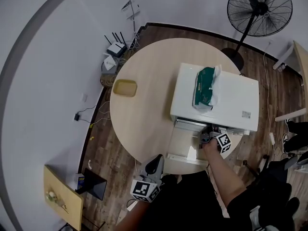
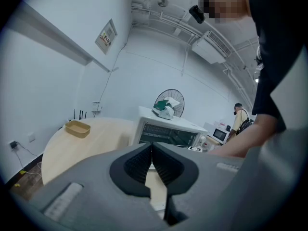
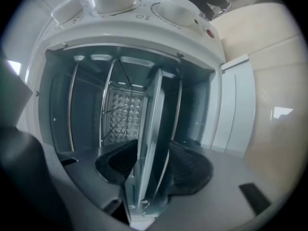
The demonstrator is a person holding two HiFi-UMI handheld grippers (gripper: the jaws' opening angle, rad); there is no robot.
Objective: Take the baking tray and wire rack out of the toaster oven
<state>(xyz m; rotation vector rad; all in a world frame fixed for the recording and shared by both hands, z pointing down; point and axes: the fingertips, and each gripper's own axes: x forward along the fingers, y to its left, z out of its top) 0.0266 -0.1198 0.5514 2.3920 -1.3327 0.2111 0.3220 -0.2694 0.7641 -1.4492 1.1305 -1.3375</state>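
The white toaster oven stands on the round table with its door folded down. My right gripper reaches into the oven mouth. In the right gripper view, which is rolled sideways, the baking tray shows edge-on between the jaws of the right gripper. The pads stand apart on either side of the tray rim, with a dark gap on one side. The wire rack shows as thin rods deeper inside. My left gripper hangs off the table's near edge, shut and empty.
A green and white packet lies on top of the oven. A shallow yellow dish sits at the table's far left. A standing fan is behind the table. A person stands in the background near a microwave.
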